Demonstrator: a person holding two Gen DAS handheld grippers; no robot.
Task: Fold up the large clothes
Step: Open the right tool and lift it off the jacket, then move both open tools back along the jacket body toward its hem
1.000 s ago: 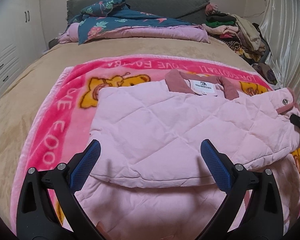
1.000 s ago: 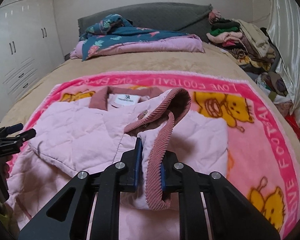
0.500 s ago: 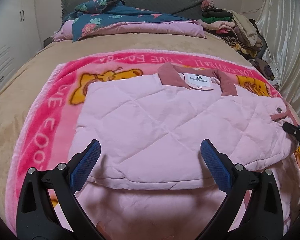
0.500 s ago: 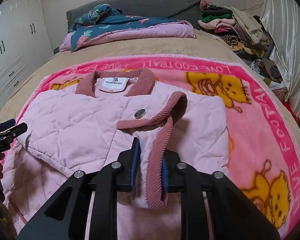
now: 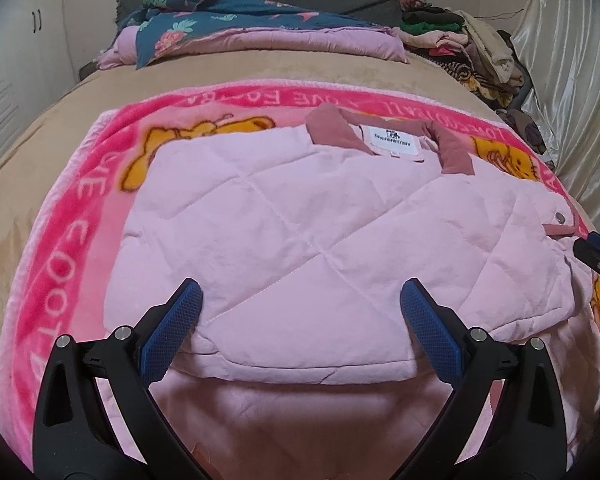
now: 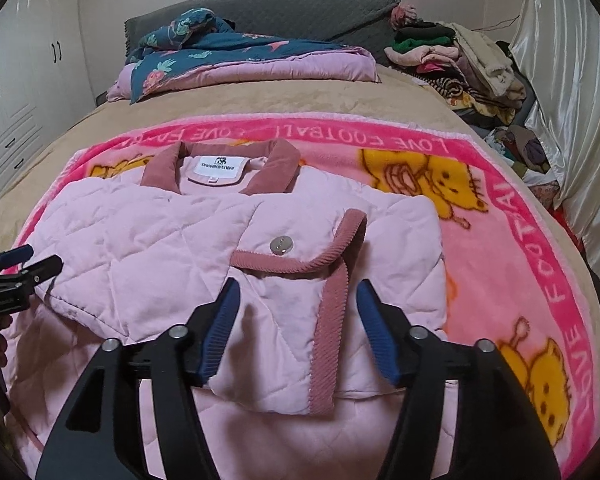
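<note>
The pale pink quilted jacket [image 5: 320, 232] lies folded on a bright pink cartoon fleece blanket [image 6: 512, 248] covering the tan bed [image 6: 260, 100]. Folded floral bedding [image 6: 236, 60] and a heap of clothes [image 6: 452, 60] sit beyond. The left gripper [image 5: 300, 308] and right gripper [image 6: 298, 300] hover over it, jaws apart.

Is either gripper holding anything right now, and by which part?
Nothing is held. The left gripper and right gripper both hover open over the jacket; the corduroy trim lies free between the right fingers.

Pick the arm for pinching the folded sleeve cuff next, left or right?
Right. The right tongs are open just short of the corduroy-trimmed pink sleeve cuff. The left tongs sit over the pink quilted jacket, away from the cuff.
</note>
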